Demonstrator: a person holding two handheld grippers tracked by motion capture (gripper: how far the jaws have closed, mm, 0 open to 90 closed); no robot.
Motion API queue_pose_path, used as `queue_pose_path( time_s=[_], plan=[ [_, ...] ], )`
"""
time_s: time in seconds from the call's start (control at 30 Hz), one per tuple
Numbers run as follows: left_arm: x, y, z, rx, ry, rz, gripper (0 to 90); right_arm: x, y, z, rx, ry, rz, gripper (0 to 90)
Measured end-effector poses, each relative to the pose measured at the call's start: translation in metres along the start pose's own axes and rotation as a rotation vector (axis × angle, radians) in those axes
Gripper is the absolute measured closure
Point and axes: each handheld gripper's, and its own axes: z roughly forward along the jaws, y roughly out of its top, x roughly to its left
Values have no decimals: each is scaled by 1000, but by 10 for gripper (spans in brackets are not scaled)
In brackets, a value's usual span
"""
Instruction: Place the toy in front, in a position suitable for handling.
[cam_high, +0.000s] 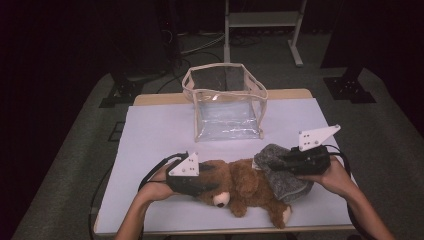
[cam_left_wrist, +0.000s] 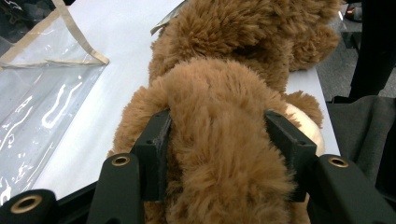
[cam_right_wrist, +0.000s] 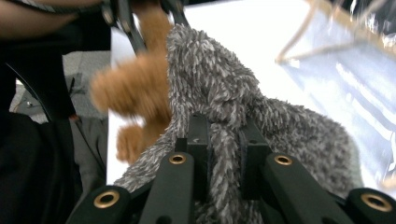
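A brown teddy bear (cam_high: 245, 187) lies on its back on the white table cover, head toward the left. My left gripper (cam_high: 202, 181) is shut on the bear's head; in the left gripper view both black jaws press into the brown fur (cam_left_wrist: 219, 135). A grey fuzzy cloth (cam_high: 282, 172) covers the bear's lower body on the right. My right gripper (cam_high: 280, 162) is shut on a fold of that cloth, and in the right gripper view the grey cloth (cam_right_wrist: 224, 140) is pinched between the jaws, with the bear (cam_right_wrist: 135, 93) beyond it.
A clear plastic bag with beige trim (cam_high: 225, 100) stands open at the back middle of the table (cam_high: 150, 130). A white metal stand (cam_high: 260, 25) rises on the floor behind. Bare white cover lies to the left and between bag and bear.
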Motion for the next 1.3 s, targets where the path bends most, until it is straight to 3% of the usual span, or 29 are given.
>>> queue_pose_path(
  time_s=[0.17, 0.3, 0.43, 0.63, 0.9, 1.1, 1.23, 1.3],
  plan=[
    [0, -1, 0, -4, -3, -2, 474, 7, 41, 7, 13, 48, -72, 782],
    [-1, -1, 0, -2, -2, 7, 475, 12, 65, 29, 42, 90, -109, 782],
    [-1, -1, 1, -4, -2, 9, 475, 17, 77, 59, 88, 122, -132, 781],
    [-1, -1, 1, -4, 3, 16, 472, 14, 56, 92, 225, 123, -115, 785],
    [-2, 0, -4, -8, 14, 3, 442, 15, 30, 84, 172, 107, -80, 797],
    [5, -6, -24, -12, 25, -44, 440, 15, 20, 83, 132, 85, -61, 799],
    [5, -13, -18, -24, 5, -66, 487, 14, 23, 85, 151, 83, -57, 799],
    [5, -13, -15, -28, 2, -65, 508, 17, 31, 87, 196, 59, -88, 800]
  ],
)
